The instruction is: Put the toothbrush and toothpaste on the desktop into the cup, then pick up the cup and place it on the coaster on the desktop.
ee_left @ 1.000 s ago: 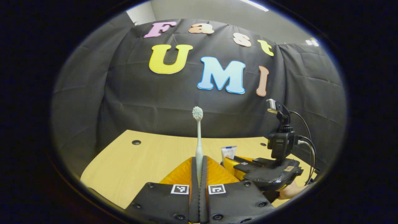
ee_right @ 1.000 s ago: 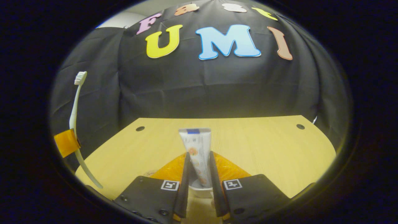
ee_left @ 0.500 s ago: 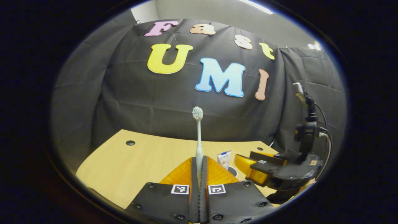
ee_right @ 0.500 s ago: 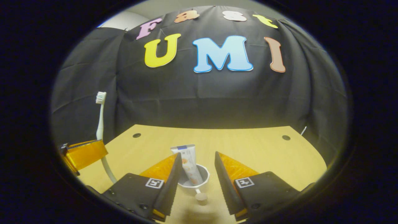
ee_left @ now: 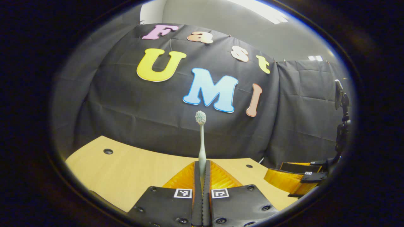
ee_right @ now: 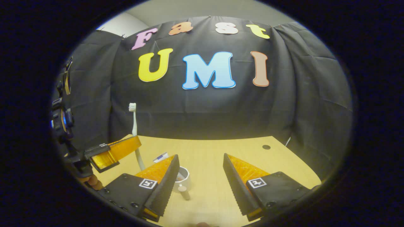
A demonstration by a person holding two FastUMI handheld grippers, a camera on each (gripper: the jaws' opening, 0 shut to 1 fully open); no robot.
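In the left gripper view, my left gripper (ee_left: 202,162) is shut on the handle of a pale toothbrush (ee_left: 201,142), which stands upright with its bristles on top. My right gripper (ee_left: 295,181) shows low at the right edge there. In the right gripper view, my right gripper (ee_right: 201,157) is open, high above the table, with nothing between its fingers. Below its left finger stands a white cup (ee_right: 183,177) with a handle. The toothpaste tube (ee_right: 161,156) leans inside it, mostly hidden by that finger. To the cup's left, the left gripper (ee_right: 111,153) holds the toothbrush (ee_right: 134,126) upright.
The wooden desktop (ee_right: 208,192) has a cable hole (ee_right: 266,147) at the back right, and further holes (ee_left: 108,151) show in the left gripper view. A hand (ee_right: 91,181) holds the left gripper. Black cloth closes the back and sides.
My right gripper opened and let go of the toothpaste, which now stands in the cup, then drew up and back. My left gripper carried the toothbrush closer to the cup.
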